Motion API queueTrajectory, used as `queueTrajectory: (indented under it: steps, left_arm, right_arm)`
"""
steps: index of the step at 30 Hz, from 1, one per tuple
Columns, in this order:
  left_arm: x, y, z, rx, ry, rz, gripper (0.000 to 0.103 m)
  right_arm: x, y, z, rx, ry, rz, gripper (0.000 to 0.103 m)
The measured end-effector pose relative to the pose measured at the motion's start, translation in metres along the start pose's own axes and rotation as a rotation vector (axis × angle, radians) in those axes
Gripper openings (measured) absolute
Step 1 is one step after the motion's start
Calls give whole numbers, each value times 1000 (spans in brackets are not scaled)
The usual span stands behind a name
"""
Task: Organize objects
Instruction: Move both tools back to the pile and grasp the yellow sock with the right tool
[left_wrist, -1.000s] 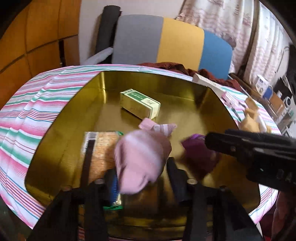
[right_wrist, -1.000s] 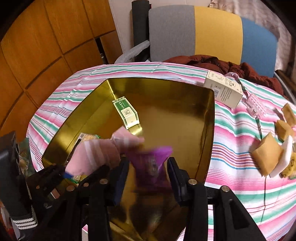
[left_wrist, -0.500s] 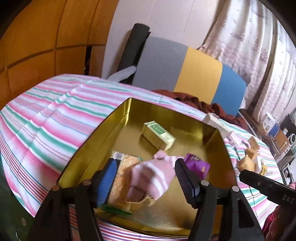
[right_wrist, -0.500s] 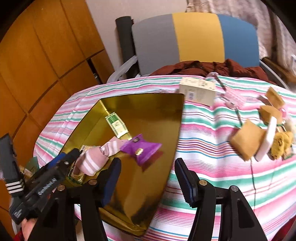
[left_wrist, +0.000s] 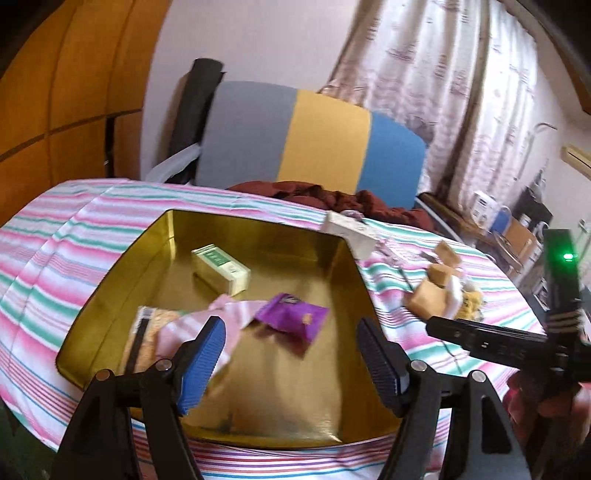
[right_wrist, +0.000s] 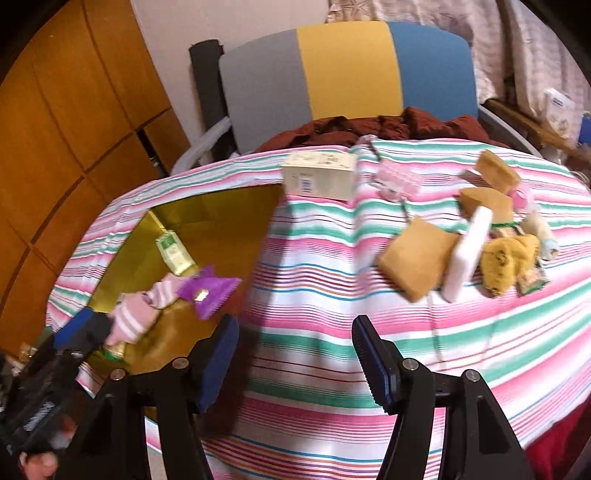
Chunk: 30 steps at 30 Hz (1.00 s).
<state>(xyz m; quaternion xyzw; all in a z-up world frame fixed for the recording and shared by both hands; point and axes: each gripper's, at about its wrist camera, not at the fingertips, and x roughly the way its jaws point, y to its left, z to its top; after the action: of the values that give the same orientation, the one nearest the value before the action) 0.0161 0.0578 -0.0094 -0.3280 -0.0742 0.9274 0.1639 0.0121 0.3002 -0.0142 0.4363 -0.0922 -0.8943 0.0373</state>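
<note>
A gold tray (left_wrist: 280, 391) (right_wrist: 218, 210) sits on the striped table. In it lie a green box (left_wrist: 220, 269) (right_wrist: 174, 252), a pink striped sock (left_wrist: 192, 325) (right_wrist: 138, 314), a purple packet (left_wrist: 293, 319) (right_wrist: 207, 291) and a snack pack (left_wrist: 142, 339) under the sock. My left gripper (left_wrist: 291, 354) is open and empty above the tray's near edge. My right gripper (right_wrist: 293, 363) is open and empty over the cloth right of the tray. Both grippers are apart from every object.
A cream box (right_wrist: 319, 175) lies beyond the tray. A pile of tan sponges (right_wrist: 419, 256), a white block (right_wrist: 467, 253), a yellow fuzzy thing (right_wrist: 508, 264) and a pink packet (right_wrist: 400, 181) lies on the right of the table. A tricolour chair (left_wrist: 310, 142) with brown cloth stands behind.
Both grippers let go of the sock and the purple packet, opened, and pulled back from the tray. The right gripper swung right over the cloth.
</note>
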Motion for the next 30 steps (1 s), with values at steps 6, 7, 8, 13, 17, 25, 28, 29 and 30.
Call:
queueTrajectory:
  steps: [6, 7, 8, 13, 17, 25, 28, 29, 30]
  left_arm:
    - [-3, -30, -7, 81, 11, -67, 75]
    - [-2, -34, -9, 89, 20, -76, 75]
    - [-1, -38, -10, 92, 29, -82, 75]
    - [-4, -60, -24, 114, 63, -134, 75]
    - [-5, -82, -32, 184, 77, -146, 75]
    - [-1, -101, -39, 217, 113, -158, 75]
    - [0, -104, -39, 224, 119, -158, 75]
    - [0, -104, -39, 225, 118, -158, 75]
    - [1, -105, -39, 227, 119, -156, 75]
  right_arm:
    - [-2, -55, -4, 74, 27, -80, 65]
    - [-2, -64, -4, 90, 30, -90, 65]
    - [-3, -78, -4, 114, 33, -106, 65]
    - [5, -130, 2, 190, 59, -165, 65]
    - [9, -171, 15, 258, 56, -181, 65]
    - [24, -196, 43, 227, 26, -200, 65]
    - [30, -201, 46, 243, 27, -188, 65]
    - [32, -203, 46, 246, 25, -184, 65]
    - [32, -204, 44, 247, 24, -186, 65]
